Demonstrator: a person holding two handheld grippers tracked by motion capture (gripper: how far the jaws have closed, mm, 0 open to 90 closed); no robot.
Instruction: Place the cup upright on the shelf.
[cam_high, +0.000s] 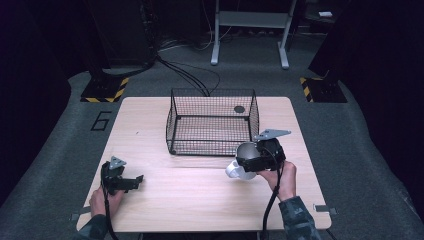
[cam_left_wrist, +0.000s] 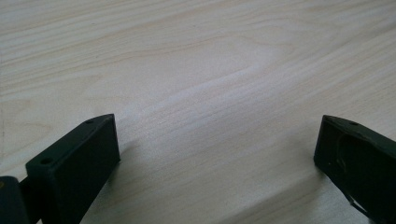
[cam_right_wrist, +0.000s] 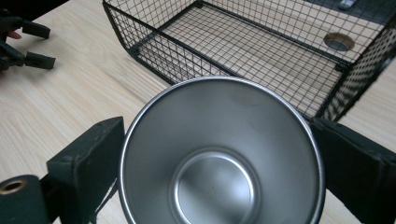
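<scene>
Steel cup sits clamped between the right gripper's two black jaws, one jaw on each side of the rim, mouth facing the right gripper camera so the bare inside and round bottom are visible. In the high view the cup shows as a pale metal shape poking out left of the right gripper, held over the counter just in front of the near right corner of the wire basket, apart from it. The person's right hand grips the tool from behind, cable trailing down toward the bottom edge, grey three-cornered plate on top. Whether the cup touches the wood can't be told. Basket is black mesh, open top, sitting mid-counter toward the far side; the right gripper view shows its near wall just past the cup rim. A round dark hole in the counter shows through the mesh at the far right of the basket. Left gripper rests low at the near left of the counter, well apart from the cup and basket, held by the left hand. Its jaws stand wide apart with plain wood grain between them, gripping nothing. Light wood counter, dark grey floor around it.
</scene>
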